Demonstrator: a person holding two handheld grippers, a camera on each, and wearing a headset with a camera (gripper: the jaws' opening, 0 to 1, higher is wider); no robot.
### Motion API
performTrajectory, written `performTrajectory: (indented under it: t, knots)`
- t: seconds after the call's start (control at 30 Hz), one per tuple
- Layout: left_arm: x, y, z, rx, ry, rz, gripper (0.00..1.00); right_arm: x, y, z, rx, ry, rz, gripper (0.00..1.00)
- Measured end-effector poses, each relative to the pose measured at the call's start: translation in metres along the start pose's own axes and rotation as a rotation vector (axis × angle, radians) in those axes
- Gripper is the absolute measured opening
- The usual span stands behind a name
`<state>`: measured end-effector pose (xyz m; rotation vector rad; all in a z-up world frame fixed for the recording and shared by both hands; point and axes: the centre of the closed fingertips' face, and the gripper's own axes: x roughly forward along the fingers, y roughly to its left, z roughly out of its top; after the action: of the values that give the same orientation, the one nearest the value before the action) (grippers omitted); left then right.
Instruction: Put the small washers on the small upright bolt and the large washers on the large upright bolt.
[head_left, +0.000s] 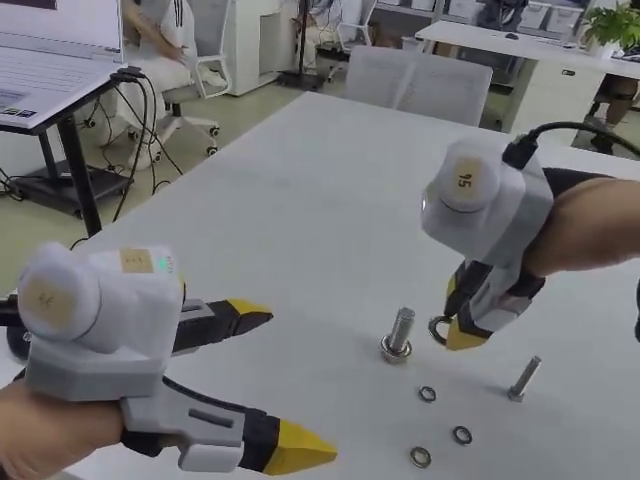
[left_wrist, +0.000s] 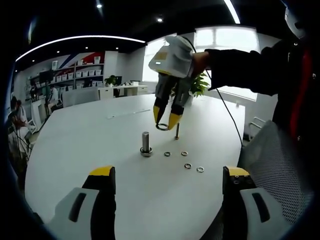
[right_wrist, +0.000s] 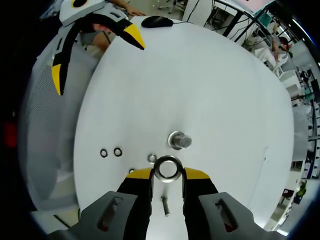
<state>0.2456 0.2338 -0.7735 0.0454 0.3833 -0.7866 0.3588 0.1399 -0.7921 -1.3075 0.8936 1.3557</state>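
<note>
— What took up most of the scene?

— A white table (head_left: 300, 200). All of the work sat on the part nearest the person.

— And the two tongs?

— The left gripper (head_left: 295, 385) was low over the near edge. Its jaws were spread wide with nothing between them, well apart from the bolts. The right gripper (head_left: 455, 320) pointed down toward the table, and its yellow tips were pinched on a washer.

— Where were the bolts?

— The large bolt (head_left: 400, 330) stood upright on a wider base, just to the left of the right gripper's tips in the head view. The small bolt (head_left: 523, 378) stood on the table to the right of that gripper. In the right gripper view it lay between the jaws, nearer the camera than the tips.

— So where was the held washer (right_wrist: 167, 158)?

— It was clamped by its rim between the right tips and lifted off the table. It was just beside the large bolt's shaft but not touching it, and it wasn't over the top. I couldn't tell whether it was the large or the small size.

— Anything else lying about?

— The loose washers (left_wrist: 188, 165) lay flat on the table near the bolts. The left gripper view showed four, each apart from the others.
</note>
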Motion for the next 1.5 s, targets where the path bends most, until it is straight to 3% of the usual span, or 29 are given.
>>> performTrajectory:
  t: [0.6, 1.5]
  knots:
    - [0.000, 0.004, -0.005, -0.019, 0.004, 0.007, 0.88, 0.004, -0.019, 0.028, -0.056, -0.005, 0.011, 0.23]
    - [-0.002, 0.007, -0.015, -0.044, 0.013, 0.022, 0.87, 0.031, -0.017, 0.026, -0.054, 0.015, 0.069, 0.23]
